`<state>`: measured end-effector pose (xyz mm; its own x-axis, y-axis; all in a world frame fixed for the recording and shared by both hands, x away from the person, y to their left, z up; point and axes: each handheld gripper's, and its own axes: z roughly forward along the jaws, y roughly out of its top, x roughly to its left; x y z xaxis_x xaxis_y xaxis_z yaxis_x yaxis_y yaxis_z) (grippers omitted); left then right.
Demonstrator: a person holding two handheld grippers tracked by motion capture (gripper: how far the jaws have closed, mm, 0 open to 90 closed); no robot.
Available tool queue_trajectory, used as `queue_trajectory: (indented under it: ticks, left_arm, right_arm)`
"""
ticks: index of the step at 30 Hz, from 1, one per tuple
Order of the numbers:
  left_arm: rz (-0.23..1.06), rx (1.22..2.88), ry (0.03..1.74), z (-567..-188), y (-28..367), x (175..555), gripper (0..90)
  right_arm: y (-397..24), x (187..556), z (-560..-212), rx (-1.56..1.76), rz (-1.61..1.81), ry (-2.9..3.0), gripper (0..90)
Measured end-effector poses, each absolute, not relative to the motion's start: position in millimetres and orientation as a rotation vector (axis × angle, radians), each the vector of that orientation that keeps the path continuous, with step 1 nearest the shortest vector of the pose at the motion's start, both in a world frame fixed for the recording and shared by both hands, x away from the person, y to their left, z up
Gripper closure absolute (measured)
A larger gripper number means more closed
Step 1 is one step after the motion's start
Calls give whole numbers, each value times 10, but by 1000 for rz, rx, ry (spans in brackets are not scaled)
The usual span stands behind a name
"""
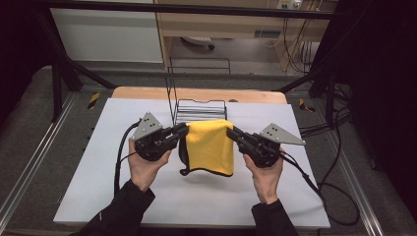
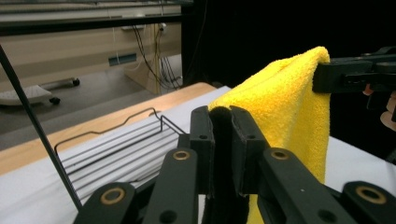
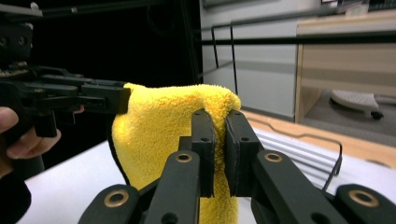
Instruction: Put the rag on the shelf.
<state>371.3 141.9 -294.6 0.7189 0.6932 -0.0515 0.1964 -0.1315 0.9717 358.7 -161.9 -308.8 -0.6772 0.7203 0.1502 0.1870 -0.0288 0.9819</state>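
White desk below, wire rack behind: both my tongs, left and right, pinch the yellow towel's top corners at frame centre; I'd lift evenly (keeping it taut)

Wire rack just behind the held cloth.

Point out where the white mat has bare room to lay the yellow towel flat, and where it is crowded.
Both grippers, left and right, hold the yellow towel above the white mat. Free patches: the near strip between the forearms, and the mat's left and right margins. Crowded: the far middle, where the wire rack stands.
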Motion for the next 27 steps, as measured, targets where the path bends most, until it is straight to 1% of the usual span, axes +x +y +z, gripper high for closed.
queue_trajectory:
  ticks: [10,27]
  left_arm:
    - [501,1620,726,-2800,1417,3802,806]
    - [554,1533,733,-2476,1520,3978,806]
  right_arm:
    - [-1578,3620,-2876,908,1760,1765,841]
    - [-1448,3810,-2604,878,1802,1671,841]
